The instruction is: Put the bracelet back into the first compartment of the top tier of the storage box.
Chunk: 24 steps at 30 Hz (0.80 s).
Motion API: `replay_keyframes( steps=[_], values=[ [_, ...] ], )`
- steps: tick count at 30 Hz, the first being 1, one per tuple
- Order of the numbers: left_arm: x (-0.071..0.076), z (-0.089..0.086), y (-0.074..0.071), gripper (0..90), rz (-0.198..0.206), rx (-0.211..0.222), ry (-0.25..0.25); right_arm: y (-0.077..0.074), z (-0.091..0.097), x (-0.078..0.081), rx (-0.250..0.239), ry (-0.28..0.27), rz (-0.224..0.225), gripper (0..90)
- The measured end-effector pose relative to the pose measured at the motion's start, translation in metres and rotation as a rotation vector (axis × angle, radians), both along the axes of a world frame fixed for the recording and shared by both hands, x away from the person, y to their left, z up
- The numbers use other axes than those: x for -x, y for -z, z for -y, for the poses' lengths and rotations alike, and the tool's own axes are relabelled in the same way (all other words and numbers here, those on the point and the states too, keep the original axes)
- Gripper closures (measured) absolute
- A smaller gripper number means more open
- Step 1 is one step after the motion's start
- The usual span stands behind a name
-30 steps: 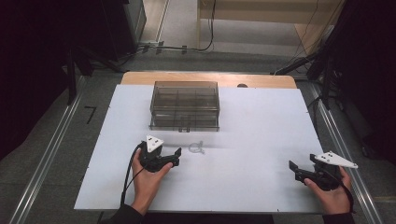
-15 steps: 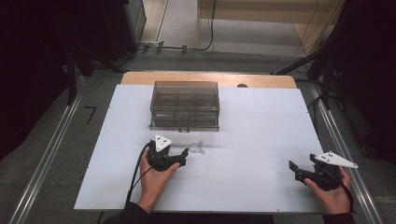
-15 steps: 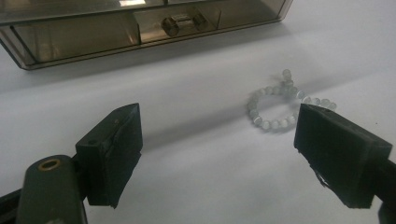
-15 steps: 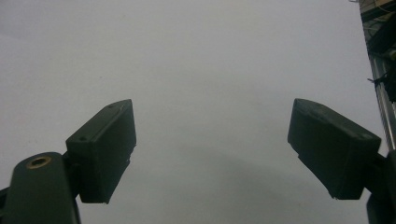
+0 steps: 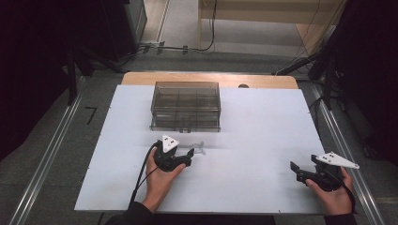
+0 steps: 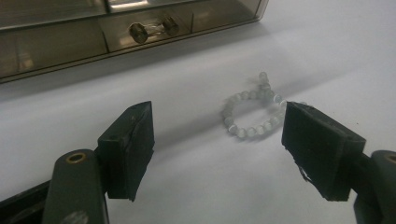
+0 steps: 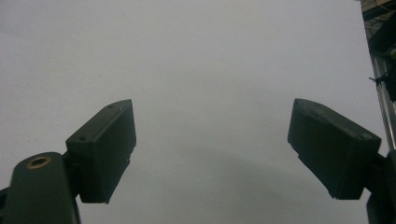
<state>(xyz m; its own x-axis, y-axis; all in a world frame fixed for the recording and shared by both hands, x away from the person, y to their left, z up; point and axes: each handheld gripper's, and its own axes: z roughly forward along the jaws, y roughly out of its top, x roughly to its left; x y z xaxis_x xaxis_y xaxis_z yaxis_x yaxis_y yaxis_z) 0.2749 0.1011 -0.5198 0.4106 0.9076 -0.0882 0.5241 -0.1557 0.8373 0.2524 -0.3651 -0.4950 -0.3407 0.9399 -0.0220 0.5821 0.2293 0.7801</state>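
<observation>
The left gripper (image 6: 217, 140), jaws just closing but still apart, reaches a pale bead bracelet (image 6: 254, 112) lying on the white tabletop (image 5: 263, 122) before the smoky compartment box (image 5: 186, 106), while the right gripper (image 5: 300, 171) rests open.

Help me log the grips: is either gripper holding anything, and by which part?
Nothing is held. The left gripper has just been closing its jaws, but the bead bracelet lies untouched beyond them. The right gripper is open over bare table.

Overhead forward-down view, two close gripper-mounted views
</observation>
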Motion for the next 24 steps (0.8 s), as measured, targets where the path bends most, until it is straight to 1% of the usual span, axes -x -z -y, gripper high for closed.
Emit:
replay_keyframes(
  steps=[2, 4, 5, 10, 11, 13, 14, 21, 22, 24],
  values=[
    [-0.001, 0.003, 0.0, 28.5, 0.001, -0.006, 0.009, 0.0, 0.0, 0.0, 0.001, -0.001, -0.001, 14.2],
    [-0.001, 0.004, 0.0, 28.8, 0.007, -0.005, 0.012, 0.0, 0.0, 0.0, -0.001, 0.001, -0.002, 14.2],
    [-0.002, 0.005, 0.0, 31.5, 0.011, -0.005, 0.017, 0.0, 0.0, 0.0, -0.003, 0.003, -0.004, 14.2],
    [-0.003, 0.008, 0.0, 36.4, 0.012, -0.004, 0.035, 0.0, 0.0, 0.0, -0.002, 0.001, -0.004, 14.2],
    [-0.003, 0.009, 0.001, 37.9, 0.012, 0.001, 0.046, 0.0, 0.0, 0.0, -0.003, 0.001, -0.005, 14.2],
    [-0.004, 0.009, 0.001, 40.9, 0.012, 0.004, 0.05, 0.001, 0.0, -0.001, -0.001, -0.001, -0.005, 14.2],
    [-0.004, 0.009, 0.0, 42.6, 0.01, 0.013, 0.059, 0.001, 0.0, -0.001, -0.002, -0.002, -0.005, 14.2],
    [-0.006, 0.01, 0.0, 50.0, 0.004, 0.022, 0.075, 0.001, 0.0, -0.001, -0.001, -0.002, -0.009, 14.3],
    [-0.006, 0.011, 0.001, 50.0, 0.004, 0.025, 0.076, 0.001, 0.0, -0.001, -0.001, -0.002, -0.009, 14.3],
    [-0.007, 0.013, 0.0, 51.4, 0.006, 0.013, 0.088, 0.001, 0.0, -0.002, -0.004, -0.003, -0.011, 14.3]
  ],
)
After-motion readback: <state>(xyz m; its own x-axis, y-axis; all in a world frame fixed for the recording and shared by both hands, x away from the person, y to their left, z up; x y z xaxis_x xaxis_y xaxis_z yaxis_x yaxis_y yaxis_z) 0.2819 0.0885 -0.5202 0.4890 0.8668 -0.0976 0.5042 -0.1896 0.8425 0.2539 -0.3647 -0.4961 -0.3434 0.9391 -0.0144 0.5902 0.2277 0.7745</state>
